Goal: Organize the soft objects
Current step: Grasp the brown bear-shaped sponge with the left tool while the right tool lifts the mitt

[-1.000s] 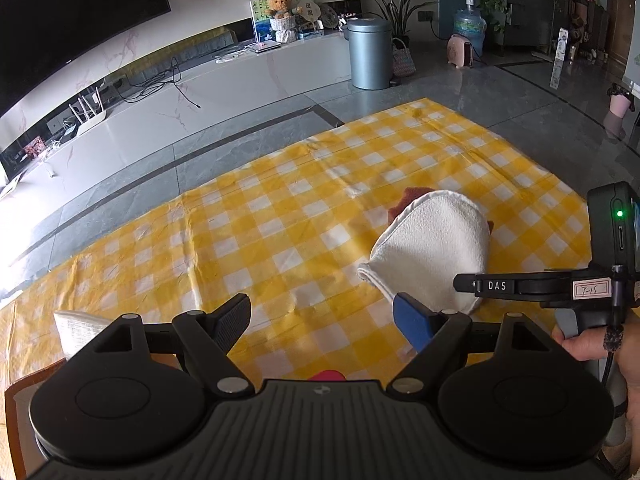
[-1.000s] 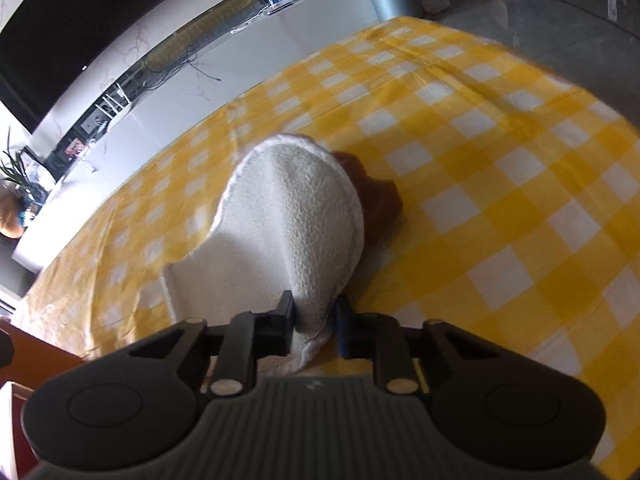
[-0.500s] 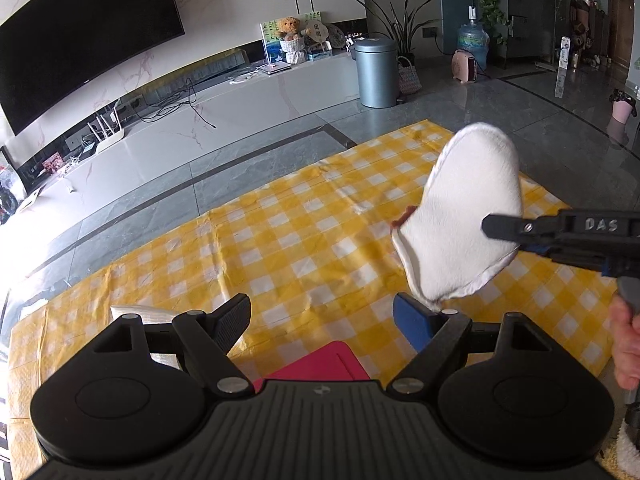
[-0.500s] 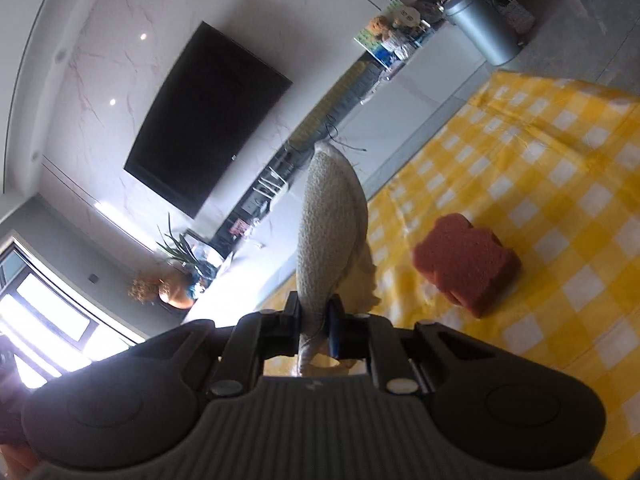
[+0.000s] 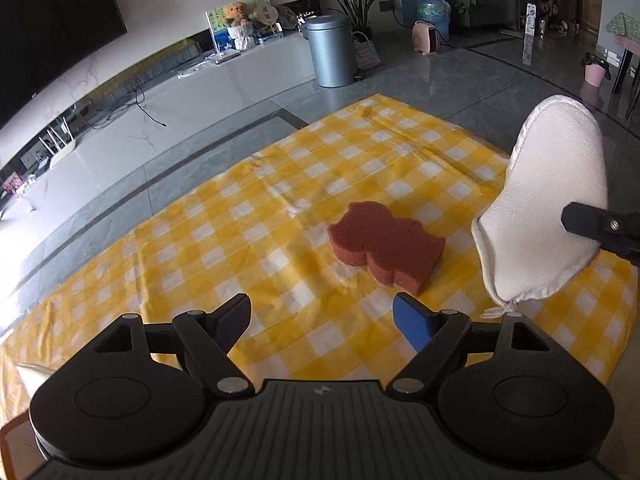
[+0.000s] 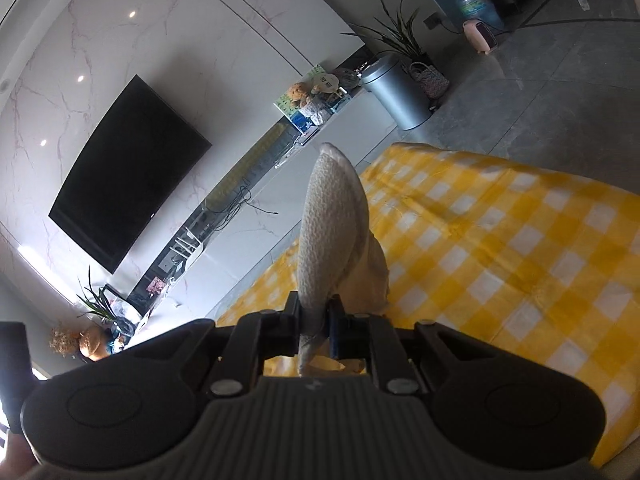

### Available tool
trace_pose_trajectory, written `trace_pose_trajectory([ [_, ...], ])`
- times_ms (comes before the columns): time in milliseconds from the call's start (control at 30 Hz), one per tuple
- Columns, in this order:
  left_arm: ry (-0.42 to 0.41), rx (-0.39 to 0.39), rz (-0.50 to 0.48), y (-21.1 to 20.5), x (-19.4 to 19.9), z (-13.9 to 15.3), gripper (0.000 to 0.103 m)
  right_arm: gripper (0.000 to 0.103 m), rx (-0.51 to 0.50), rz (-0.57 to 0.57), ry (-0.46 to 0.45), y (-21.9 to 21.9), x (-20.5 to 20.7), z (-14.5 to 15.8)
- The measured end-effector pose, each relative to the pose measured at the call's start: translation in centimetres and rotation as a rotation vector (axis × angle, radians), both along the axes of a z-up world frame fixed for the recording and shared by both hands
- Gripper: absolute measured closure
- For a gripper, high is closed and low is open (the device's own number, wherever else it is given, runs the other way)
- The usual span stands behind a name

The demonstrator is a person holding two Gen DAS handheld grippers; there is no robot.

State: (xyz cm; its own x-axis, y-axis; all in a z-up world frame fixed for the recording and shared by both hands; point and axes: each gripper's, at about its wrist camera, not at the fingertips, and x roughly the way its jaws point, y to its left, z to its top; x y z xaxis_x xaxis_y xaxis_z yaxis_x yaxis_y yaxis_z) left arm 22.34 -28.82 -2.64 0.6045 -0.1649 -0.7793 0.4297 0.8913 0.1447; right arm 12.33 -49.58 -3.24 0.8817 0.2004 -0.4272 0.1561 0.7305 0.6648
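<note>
A white terry mitt [image 6: 332,224] stands up edge-on between the pads of my right gripper [image 6: 314,314], which is shut on its lower end. The left wrist view shows the same mitt [image 5: 556,200] hanging in the air at the right, above the yellow checked cloth [image 5: 248,240], with a black finger [image 5: 600,228] of the right gripper across it. A reddish-brown sponge [image 5: 386,246] with a wavy outline lies flat on the cloth. My left gripper [image 5: 322,320] is open just short of the sponge, with nothing between its fingers.
The cloth [image 6: 520,240] lies spread on a grey tiled floor. Beyond it stand a grey bin [image 5: 332,50], a low white TV bench [image 5: 160,96] with cables, a pink heater [image 5: 428,36] and a water bottle [image 5: 434,8]. A pale folded cloth [image 5: 28,372] shows at the left edge.
The right gripper has lifted the mitt off the sponge and carried it up and to the right. The sponge now lies uncovered, and the left gripper has swung toward it.
</note>
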Motion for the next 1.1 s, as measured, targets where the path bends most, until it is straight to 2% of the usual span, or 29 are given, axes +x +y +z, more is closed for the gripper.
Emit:
trace_pose_trajectory([
  [133,0.076,-0.039,0.035,-3.2,3.3,-2.1,0.009,0.091,-0.002,-0.025,-0.022,-0.7,-0.3,0.0],
  [267,0.138,-0.057,0.112,-5.8,6.5,-3.7,0.009,0.091,0.054,-0.071,-0.029,-1.9,-1.1,-0.8],
  [433,0.208,0.014,0.253,-8.3,9.8,-6.5,0.011,0.091,0.056,-0.079,-0.012,-2.1,-1.0,-1.3],
  [500,0.234,0.017,0.296,-8.6,10.8,-7.5,0.011,0.091,0.068,-0.073,-0.007,-2.2,-0.6,-1.7],
  [633,0.291,-0.129,0.388,-7.7,12.0,-8.2,0.011,0.091,0.08,-0.076,0.012,-2.3,-0.3,-2.2],
  [800,0.26,-0.117,0.387,-8.1,12.1,-8.6,0.003,0.091,0.068,-0.08,0.031,-2.1,-0.1,-2.4],
  [1000,0.26,-0.143,0.305,-9.0,12.5,-9.5,0.003,0.091,0.053,-0.08,0.037,-1.9,-0.3,-2.1],
  [1033,0.272,-0.149,0.307,-9.1,12.4,-9.7,0.004,0.091,0.052,-0.079,0.037,-1.9,-0.3,-2.1],
  [1067,0.292,-0.155,0.305,-9.4,12.4,-10.1,0.014,0.091,0.052,-0.079,0.038,-1.9,-0.3,-2.2],
  [1100,0.299,-0.128,0.298,-9.8,12.2,-10.3,0.033,0.091,0.051,-0.082,0.04,-1.9,-0.4,-2.1],
])
